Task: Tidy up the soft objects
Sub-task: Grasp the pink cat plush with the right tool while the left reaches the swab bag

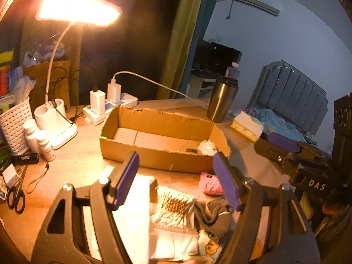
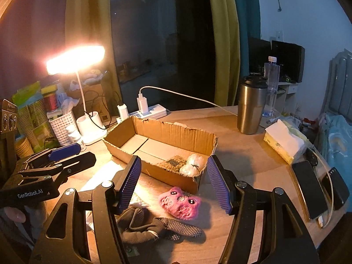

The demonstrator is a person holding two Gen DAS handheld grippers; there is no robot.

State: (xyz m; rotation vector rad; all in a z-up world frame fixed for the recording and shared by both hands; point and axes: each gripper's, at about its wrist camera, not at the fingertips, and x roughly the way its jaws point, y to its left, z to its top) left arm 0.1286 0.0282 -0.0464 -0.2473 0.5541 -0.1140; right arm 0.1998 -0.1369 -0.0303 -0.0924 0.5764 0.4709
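Left hand-held gripper (image 1: 176, 180), fingers spread, above the cotton-swab pack (image 1: 173, 206); dark sock (image 2: 158, 226) and pink plush (image 2: 181, 203) on the counter (image 2: 242, 165) before the cardboard box (image 2: 162, 151); right hand-held gripper (image 2: 173, 182), fingers spread, empty.

dim room; a glaring white gooseneck desk lamp (image 1: 77, 7) casts warm light and blows out highlights, with fisheye bending and dark corners.

- A home bedroom: a bed (image 1: 283, 118) with a padded headboard (image 1: 292, 92) stands just beside the desk (image 1: 83, 160).
- Curtains (image 2: 224, 44) frame a dark window.
- A wall air conditioner (image 1: 255, 2), lit lamp (image 1: 77, 6), tissue box (image 2: 283, 143) and phones (image 2: 308, 191) look domestic.
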